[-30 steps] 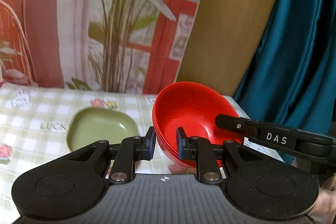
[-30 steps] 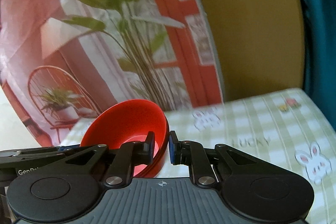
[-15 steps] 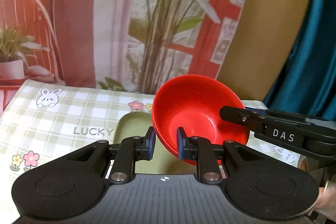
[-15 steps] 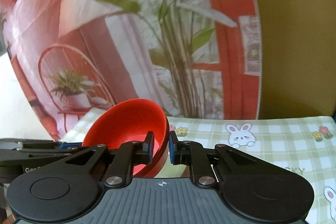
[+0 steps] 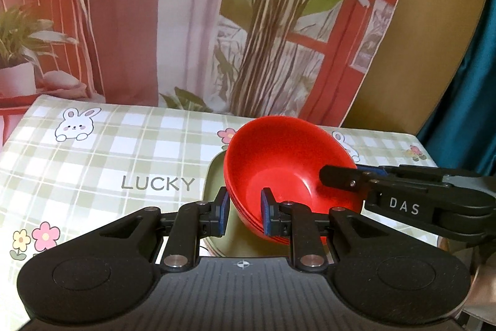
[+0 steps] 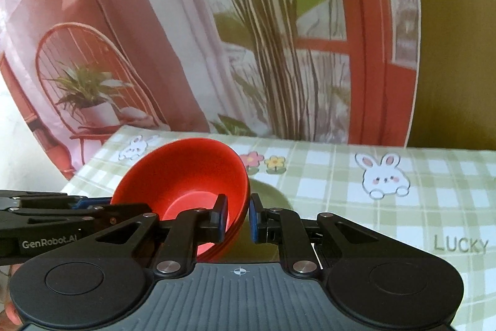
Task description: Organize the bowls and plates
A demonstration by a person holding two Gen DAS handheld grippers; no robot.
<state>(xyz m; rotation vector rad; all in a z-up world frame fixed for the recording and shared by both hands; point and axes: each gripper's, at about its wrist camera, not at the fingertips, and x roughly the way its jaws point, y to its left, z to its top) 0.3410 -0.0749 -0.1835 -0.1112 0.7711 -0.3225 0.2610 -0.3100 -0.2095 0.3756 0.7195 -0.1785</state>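
A stack of red bowls (image 5: 285,163) is held tilted above the table by both grippers. My left gripper (image 5: 242,214) is shut on the stack's near rim. My right gripper (image 6: 238,217) is shut on the opposite rim of the red bowls (image 6: 186,176); it also shows in the left wrist view (image 5: 347,179) at the right. A green plate (image 5: 217,185) lies on the table under the bowls, mostly hidden; its edge shows in the right wrist view (image 6: 272,194).
The table carries a green checked cloth (image 5: 108,163) with rabbits, flowers and the word LUCKY. A printed backdrop (image 5: 217,20) of plants and a chair hangs behind it. A teal curtain (image 5: 471,82) hangs at the right.
Both grippers have carried the red bowls leftward across the table. The bowls now hang over the green plate, which had lain to their left.
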